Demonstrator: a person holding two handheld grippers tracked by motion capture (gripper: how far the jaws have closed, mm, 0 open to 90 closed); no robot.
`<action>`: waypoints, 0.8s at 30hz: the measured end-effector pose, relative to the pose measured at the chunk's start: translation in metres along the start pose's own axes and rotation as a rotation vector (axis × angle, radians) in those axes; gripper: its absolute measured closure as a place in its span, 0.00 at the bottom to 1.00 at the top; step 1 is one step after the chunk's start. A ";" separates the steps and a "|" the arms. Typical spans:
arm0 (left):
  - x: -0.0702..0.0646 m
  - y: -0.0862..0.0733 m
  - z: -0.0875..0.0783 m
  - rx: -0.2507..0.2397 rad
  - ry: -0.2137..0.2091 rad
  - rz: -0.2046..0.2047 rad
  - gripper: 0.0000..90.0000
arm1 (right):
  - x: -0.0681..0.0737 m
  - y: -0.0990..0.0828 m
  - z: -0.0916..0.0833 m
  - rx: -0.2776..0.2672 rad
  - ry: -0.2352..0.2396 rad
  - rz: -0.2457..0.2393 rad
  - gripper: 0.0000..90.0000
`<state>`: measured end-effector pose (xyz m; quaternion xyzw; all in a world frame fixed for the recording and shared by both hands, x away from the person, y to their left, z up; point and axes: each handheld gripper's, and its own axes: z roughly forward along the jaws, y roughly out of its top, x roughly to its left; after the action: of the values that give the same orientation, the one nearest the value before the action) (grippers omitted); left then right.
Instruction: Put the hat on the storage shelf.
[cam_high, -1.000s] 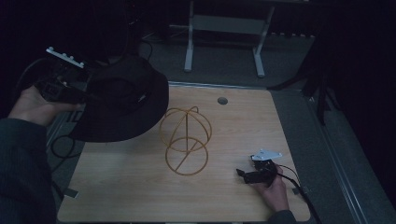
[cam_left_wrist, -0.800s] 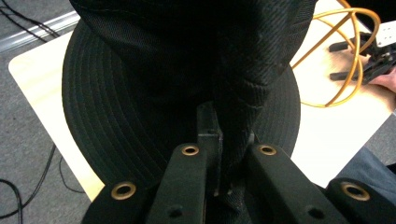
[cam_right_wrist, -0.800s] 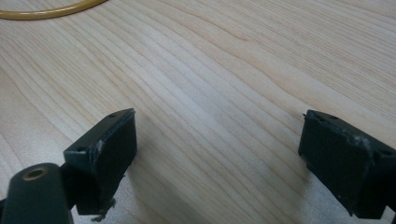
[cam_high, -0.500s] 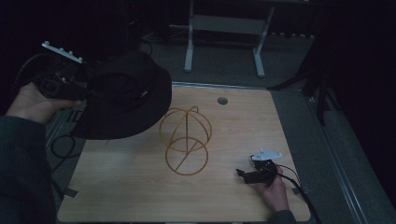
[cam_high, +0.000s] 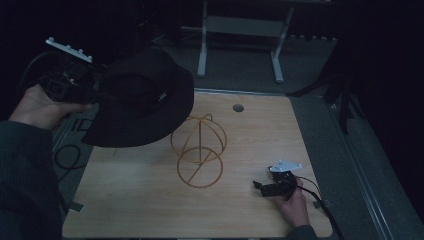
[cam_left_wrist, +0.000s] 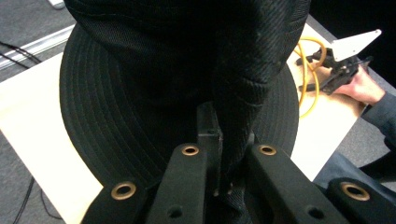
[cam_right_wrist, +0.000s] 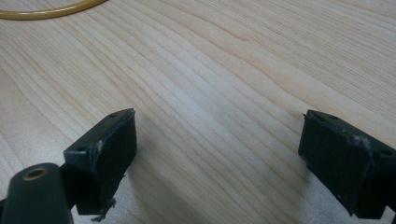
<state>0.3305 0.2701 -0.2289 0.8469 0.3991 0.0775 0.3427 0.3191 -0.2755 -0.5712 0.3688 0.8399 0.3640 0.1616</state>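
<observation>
A black bucket hat (cam_high: 142, 97) hangs in the air over the table's far left corner. My left gripper (cam_high: 97, 87) is shut on the hat's edge. In the left gripper view the hat (cam_left_wrist: 187, 70) covers most of the picture, with a fold of its fabric pinched in the left gripper (cam_left_wrist: 224, 154). A yellow wire stand (cam_high: 199, 152) of hoops stands at mid-table, just right of and below the hat. My right gripper (cam_high: 272, 187) rests low on the table near the front right. In its own view the right gripper (cam_right_wrist: 219, 154) is open over bare wood.
The wooden table (cam_high: 150, 210) has a round cable hole (cam_high: 238, 107) near its far edge. A metal frame (cam_high: 240, 30) stands on the floor beyond it. Cables (cam_high: 70, 155) lie on the floor at the left. The right gripper's cable (cam_high: 325, 205) trails off the front right corner.
The hat and my left gripper have drifted slightly to the right, toward the wire stand. The right gripper has stayed put.
</observation>
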 end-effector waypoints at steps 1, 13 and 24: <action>-0.001 0.001 0.000 0.002 -0.002 0.004 0.98 | 0.000 0.000 0.000 0.000 0.000 0.001 0.13; -0.013 0.009 0.002 -0.005 -0.051 0.038 0.98 | 0.000 0.000 0.000 0.001 0.001 0.000 0.13; -0.023 0.016 0.006 0.001 -0.073 0.073 0.98 | 0.000 0.000 0.000 0.002 0.001 0.000 0.13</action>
<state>0.3274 0.2427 -0.2202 0.8635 0.3551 0.0590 0.3534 0.3191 -0.2756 -0.5711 0.3687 0.8403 0.3635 0.1609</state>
